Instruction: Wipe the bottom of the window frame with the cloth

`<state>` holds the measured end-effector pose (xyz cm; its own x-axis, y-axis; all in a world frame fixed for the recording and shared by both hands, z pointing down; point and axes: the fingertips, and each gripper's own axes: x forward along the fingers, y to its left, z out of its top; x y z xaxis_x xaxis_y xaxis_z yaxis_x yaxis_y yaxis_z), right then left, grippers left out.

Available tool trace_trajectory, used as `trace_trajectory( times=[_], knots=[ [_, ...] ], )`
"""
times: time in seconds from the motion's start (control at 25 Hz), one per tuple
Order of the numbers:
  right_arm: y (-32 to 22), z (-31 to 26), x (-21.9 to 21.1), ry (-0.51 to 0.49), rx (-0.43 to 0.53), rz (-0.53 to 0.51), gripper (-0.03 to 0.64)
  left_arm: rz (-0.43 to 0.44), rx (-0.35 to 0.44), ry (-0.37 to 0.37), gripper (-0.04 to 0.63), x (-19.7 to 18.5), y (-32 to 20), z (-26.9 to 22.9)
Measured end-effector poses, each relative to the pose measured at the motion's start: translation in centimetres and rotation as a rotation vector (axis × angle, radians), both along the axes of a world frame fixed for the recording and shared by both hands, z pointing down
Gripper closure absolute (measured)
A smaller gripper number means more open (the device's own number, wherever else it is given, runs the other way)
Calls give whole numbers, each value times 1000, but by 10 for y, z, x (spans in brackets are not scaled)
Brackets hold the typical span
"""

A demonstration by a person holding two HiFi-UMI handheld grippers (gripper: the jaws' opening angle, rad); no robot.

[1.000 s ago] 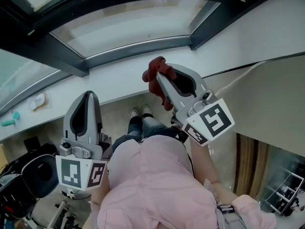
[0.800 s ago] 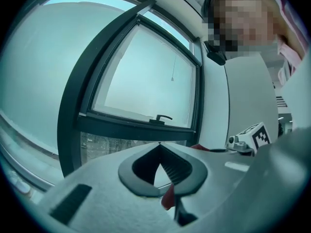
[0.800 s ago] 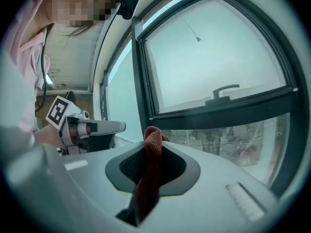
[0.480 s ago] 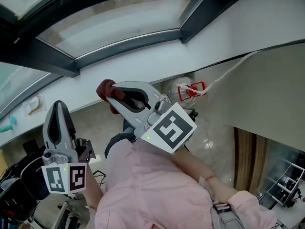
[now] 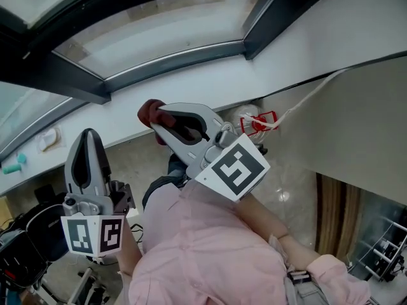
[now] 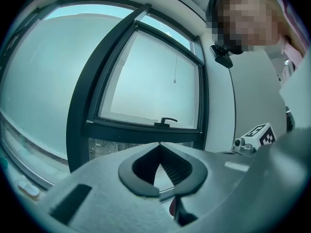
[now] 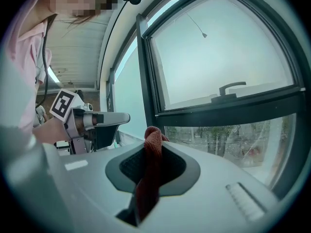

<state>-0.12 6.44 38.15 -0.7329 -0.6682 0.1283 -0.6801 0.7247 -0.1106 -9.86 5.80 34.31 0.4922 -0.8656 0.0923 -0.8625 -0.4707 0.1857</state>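
Observation:
My right gripper (image 5: 156, 115) is shut on a dark red cloth (image 5: 150, 112), which bunches out past its tips just short of the white sill (image 5: 191, 84). In the right gripper view the cloth (image 7: 152, 152) stands pinched between the jaws, before the dark bottom rail of the window frame (image 7: 228, 108) with its handle (image 7: 231, 88). My left gripper (image 5: 87, 134) hangs lower left, shut with nothing in it; in its own view the tips (image 6: 159, 144) meet below the frame's bottom rail (image 6: 141, 129).
A dark vertical mullion (image 5: 76, 84) meets the sill left of the cloth. Small objects (image 5: 48, 138) lie on the sill far left. A white cord (image 5: 305, 97) runs down the wall at right. The person's pink shirt (image 5: 203, 246) fills the lower middle.
Over the last second my right gripper swung left with the cloth, then edged slightly right and up. The left gripper dropped left, then rose a little.

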Motion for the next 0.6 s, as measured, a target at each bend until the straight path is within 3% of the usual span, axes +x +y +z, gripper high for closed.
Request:
trace_trajectory(
  times=[0.6],
  knots=[
    [14, 2, 9, 9, -11, 13, 566, 24, 2, 20, 595, 12, 13, 0]
  ],
)
